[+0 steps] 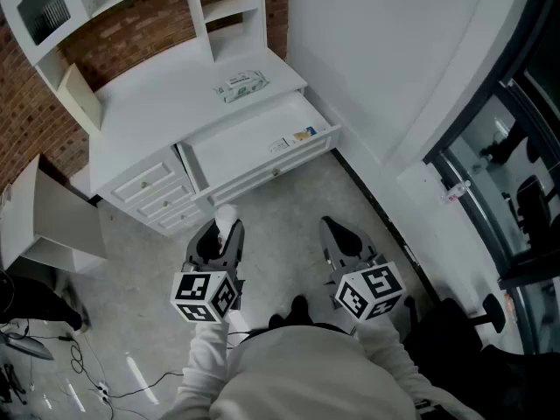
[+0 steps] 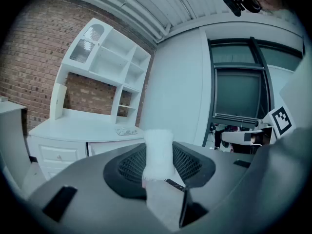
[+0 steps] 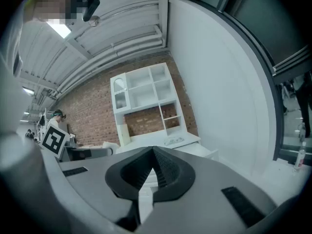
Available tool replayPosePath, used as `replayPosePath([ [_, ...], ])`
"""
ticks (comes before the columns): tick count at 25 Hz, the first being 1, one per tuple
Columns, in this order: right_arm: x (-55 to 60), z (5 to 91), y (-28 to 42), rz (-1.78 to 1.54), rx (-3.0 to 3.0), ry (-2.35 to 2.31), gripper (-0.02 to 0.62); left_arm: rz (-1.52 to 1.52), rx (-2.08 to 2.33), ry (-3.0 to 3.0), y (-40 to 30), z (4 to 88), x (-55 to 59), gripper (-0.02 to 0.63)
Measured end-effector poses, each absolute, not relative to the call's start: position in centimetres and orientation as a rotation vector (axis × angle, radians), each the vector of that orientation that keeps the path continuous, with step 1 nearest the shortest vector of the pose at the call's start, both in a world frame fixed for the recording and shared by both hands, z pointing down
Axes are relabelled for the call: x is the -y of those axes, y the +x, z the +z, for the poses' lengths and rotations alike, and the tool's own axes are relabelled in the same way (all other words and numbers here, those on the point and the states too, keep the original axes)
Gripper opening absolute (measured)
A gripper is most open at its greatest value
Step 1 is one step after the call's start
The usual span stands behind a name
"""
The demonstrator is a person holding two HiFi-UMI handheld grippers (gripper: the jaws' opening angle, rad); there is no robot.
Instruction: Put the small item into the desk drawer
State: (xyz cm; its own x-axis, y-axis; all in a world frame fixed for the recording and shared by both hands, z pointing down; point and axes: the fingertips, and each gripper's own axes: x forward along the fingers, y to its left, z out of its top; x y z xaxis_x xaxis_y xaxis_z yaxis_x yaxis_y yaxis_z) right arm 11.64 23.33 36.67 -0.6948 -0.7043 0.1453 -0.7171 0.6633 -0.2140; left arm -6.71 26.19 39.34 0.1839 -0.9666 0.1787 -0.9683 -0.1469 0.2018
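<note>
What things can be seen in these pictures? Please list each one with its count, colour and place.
desk: one, white, against the brick wall
brick wall: one, red-brown, behind the desk
wide drawer: one, white, pulled open
card: one, white, in the wide drawer
orange-blue thing: one, in the wide drawer, right end
packet: one, white-green, on the desk
cables: several, dark, on the floor, lower left
small item: one, white, between the left fingers
left gripper: one, grey, holding the small item
right gripper: one, grey, fingers together, empty
</note>
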Motion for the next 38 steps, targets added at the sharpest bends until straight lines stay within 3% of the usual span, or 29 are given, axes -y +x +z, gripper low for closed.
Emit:
replayPosePath([
  [22,-21.2,37.0,16.4,0.511,2.846,1.219,0.028,0.055,1.904,2.220,-3.2,37.9,-23.1,0.176],
  [38,-12.9,37.9,13.9,0.526,2.820,1.208,0.028,0.065,1.896,2.225,-5.8,38.7,-14.0,0.176],
])
